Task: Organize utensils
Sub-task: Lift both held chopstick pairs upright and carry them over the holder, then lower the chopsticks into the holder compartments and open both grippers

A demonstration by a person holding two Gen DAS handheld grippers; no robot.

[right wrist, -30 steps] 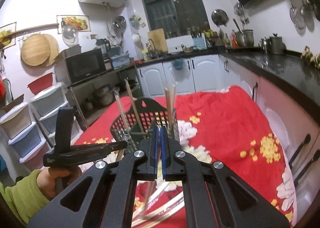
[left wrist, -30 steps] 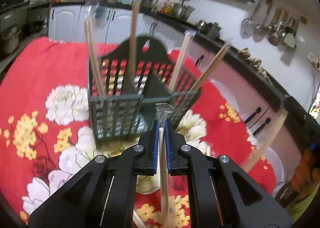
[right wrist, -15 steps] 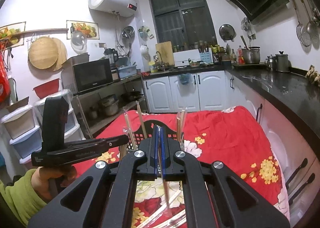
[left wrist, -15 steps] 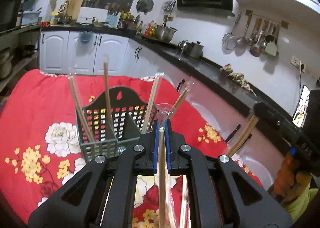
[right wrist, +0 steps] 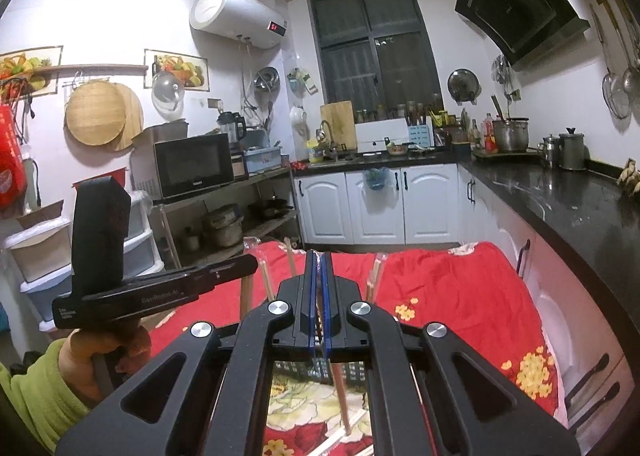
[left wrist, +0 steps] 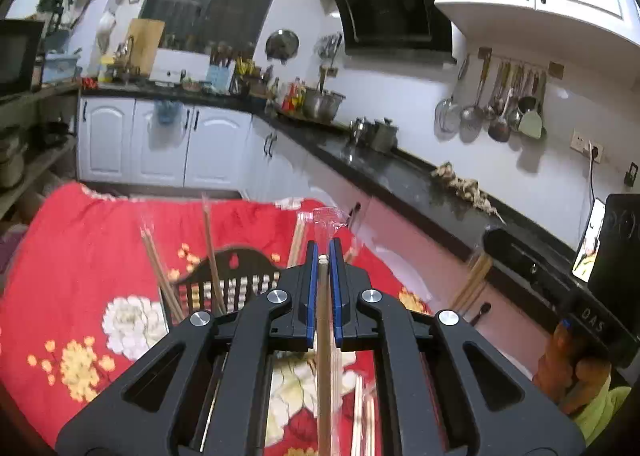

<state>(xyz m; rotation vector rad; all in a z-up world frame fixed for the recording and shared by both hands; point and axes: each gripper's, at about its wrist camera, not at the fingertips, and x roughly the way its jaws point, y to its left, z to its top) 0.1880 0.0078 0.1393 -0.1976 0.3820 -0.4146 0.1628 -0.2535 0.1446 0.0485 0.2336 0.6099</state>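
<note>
The dark slatted plastic utensil basket (left wrist: 234, 276) sat on the red flowered cloth (left wrist: 76, 256), wrapped chopsticks standing in it. The left gripper (left wrist: 324, 256) was clamped on a pale wooden chopstick in clear wrap (left wrist: 323, 356). The right gripper (right wrist: 318, 268) pinched a darker wooden chopstick (right wrist: 341, 392).

Left gripper (left wrist: 323, 256): black plastic linkage arms with triangular cut-outs, silver round screw heads, blue-edged jaws. Right gripper (right wrist: 318, 268): same build; its body in the left view is marked "DAS". Person: lime-green sleeve (right wrist: 38, 396) at each wrist.
</note>
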